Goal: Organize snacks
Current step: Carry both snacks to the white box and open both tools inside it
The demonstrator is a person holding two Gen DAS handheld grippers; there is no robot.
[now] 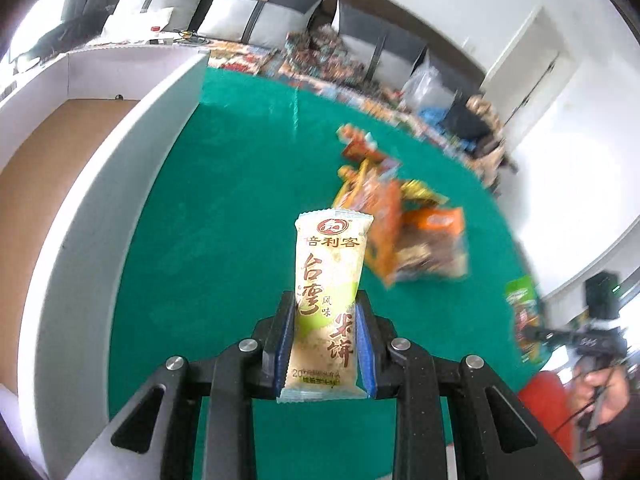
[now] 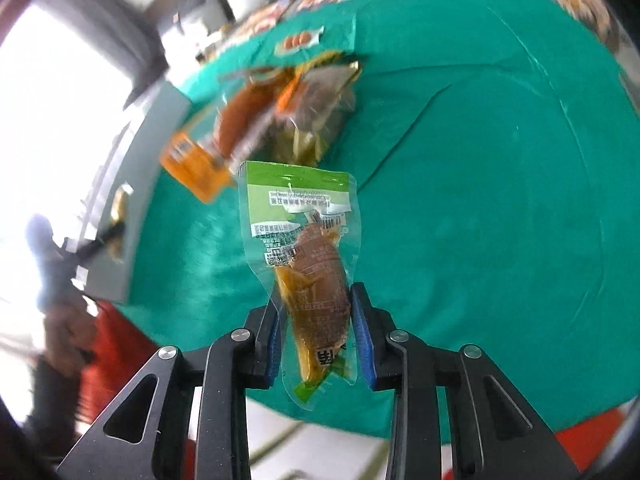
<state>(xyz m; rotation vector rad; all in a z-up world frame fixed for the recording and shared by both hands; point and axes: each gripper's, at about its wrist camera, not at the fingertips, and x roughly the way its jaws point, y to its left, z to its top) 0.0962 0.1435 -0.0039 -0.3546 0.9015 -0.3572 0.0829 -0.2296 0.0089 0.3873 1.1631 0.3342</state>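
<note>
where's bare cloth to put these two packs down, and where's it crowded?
Free: the green cloth between the grey box wall and the snack pile; in the right wrist view, the wide stretch right of the pile. Crowded: the pile itself. Left hand-held gripper holds the rice cracker pack; right hand-held gripper holds the green-topped clear pack.

We see a green cloth point(image 1: 224, 208) covering the table, a patterned cloth point(image 1: 320, 60) along its far edge, grey sofa cushions point(image 1: 248, 8) behind it, and a white door point(image 1: 524, 56) at right.
</note>
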